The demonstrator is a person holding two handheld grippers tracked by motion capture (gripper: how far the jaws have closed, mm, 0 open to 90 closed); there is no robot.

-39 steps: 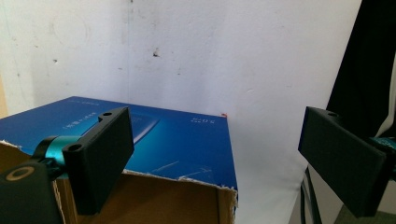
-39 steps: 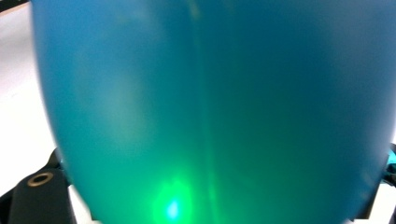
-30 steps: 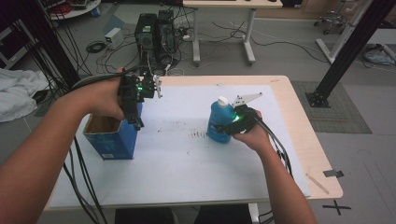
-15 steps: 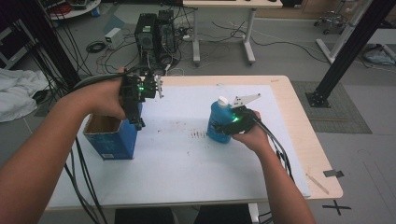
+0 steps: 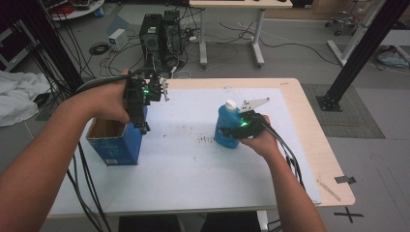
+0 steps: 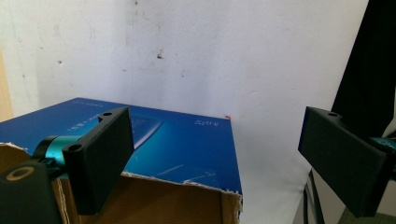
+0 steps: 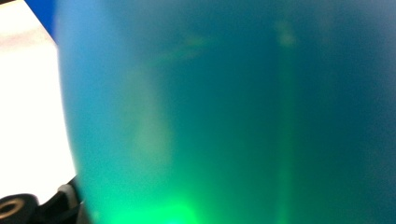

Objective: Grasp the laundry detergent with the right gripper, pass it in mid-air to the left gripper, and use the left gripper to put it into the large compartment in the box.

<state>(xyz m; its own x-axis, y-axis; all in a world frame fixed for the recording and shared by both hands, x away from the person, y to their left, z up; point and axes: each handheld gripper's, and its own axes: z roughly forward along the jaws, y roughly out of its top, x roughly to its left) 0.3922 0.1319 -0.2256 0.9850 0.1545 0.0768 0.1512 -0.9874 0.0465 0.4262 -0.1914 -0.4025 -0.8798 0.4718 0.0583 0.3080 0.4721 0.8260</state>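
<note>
A blue bottle with a white cap stands upright on the white table sheet, right of centre. My right gripper reaches it from the right, and its jaws have just been closing with the bottle between them, pressing on its lower body. In the right gripper view the bottle sits blurred right against the camera. An open blue cardboard box stands at the left. My left gripper hangs open over its right rim. In the left gripper view the box lies under the spread jaws of the left gripper.
Cables trail from both grippers over the table's near edge. Computer towers and loose wires stand on the floor behind the table. A black frame post rises at the right, and a white cloth lies at the left.
The right gripper's jaws have drawn in around the blue bottle. Both hands, the bottle and the box stay where they were.
</note>
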